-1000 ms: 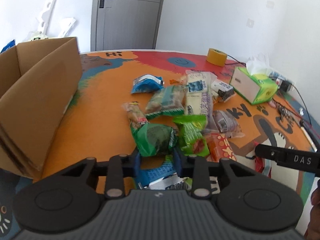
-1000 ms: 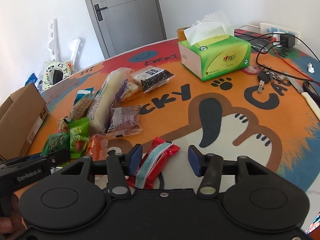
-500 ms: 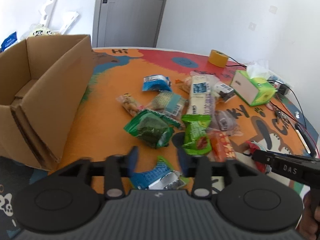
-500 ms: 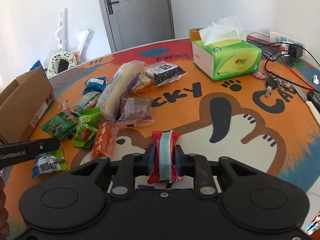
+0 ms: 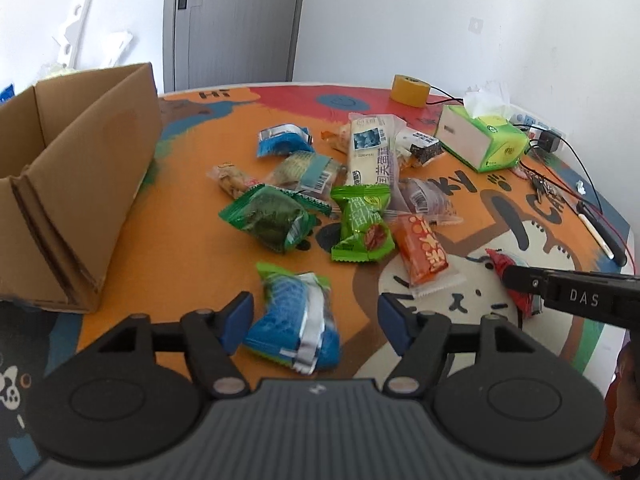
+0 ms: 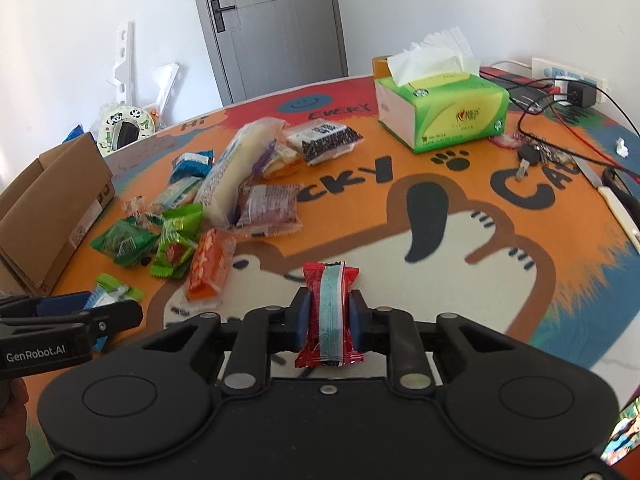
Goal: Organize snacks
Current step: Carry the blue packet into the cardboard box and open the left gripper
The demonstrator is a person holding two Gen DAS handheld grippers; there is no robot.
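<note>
On the bench (image 6: 520, 240), at six o'clock of the right wrist view, right gripper (image 6: 329, 316) clenched on a red packet (image 6: 329, 312). Left gripper (image 5: 316, 318) released, jaws just opened, astride a blue packet (image 5: 294, 320) lying on the bench, pads clear. Snack pile (image 5: 360, 200) at twelve o'clock of it; box (image 5: 72, 184) at ten.

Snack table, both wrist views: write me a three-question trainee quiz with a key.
1. True or false: the right gripper is shut on the red snack pack.
2. Which lies between the left gripper fingers? A tissue box; B blue snack pack; C tape roll.
3. Fill in: the cardboard box stands ___ of the snack pile in the left wrist view.

Key: 1 true; 2 B, with the jaws apart and not pressing it; 3 left.
</note>
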